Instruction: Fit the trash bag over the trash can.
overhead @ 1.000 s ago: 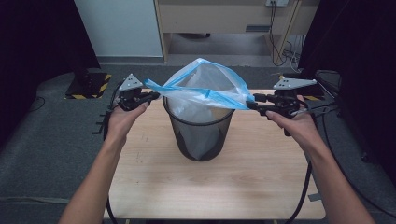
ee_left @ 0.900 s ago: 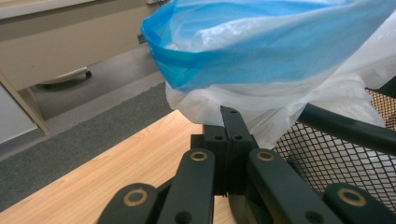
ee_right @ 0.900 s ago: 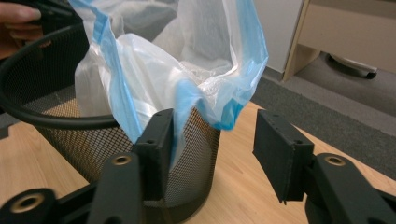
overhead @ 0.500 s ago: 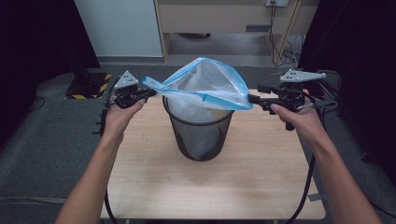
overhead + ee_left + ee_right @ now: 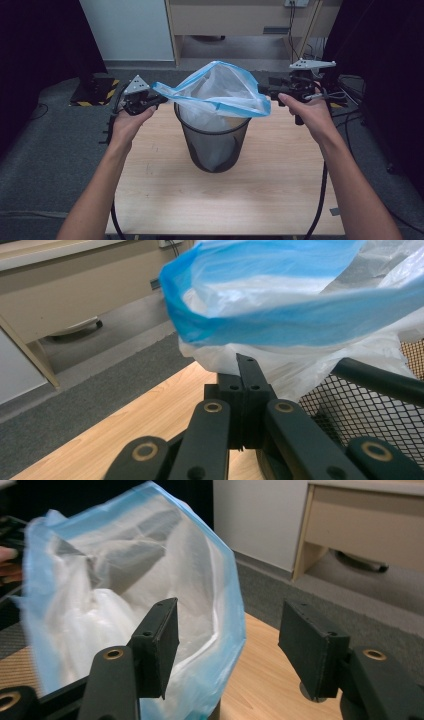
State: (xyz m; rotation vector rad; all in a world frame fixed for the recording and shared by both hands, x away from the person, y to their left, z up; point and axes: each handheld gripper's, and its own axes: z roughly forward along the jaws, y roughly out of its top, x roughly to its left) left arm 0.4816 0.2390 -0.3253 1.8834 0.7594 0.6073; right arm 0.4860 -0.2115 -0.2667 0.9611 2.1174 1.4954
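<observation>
Bag (image 5: 220,92) over bin (image 5: 214,145), right jaws apart

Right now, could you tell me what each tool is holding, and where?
Left tool: shut on the bag near its blue rim. Right tool: open, holding nothing.

bag (image 5: 125,605) blurred at left | bin (image 5: 380,405) cut off, right edge

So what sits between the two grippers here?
In the high view, the bag's blue-rimmed mouth spans from the left gripper to the right gripper, above the black mesh bin.
</observation>
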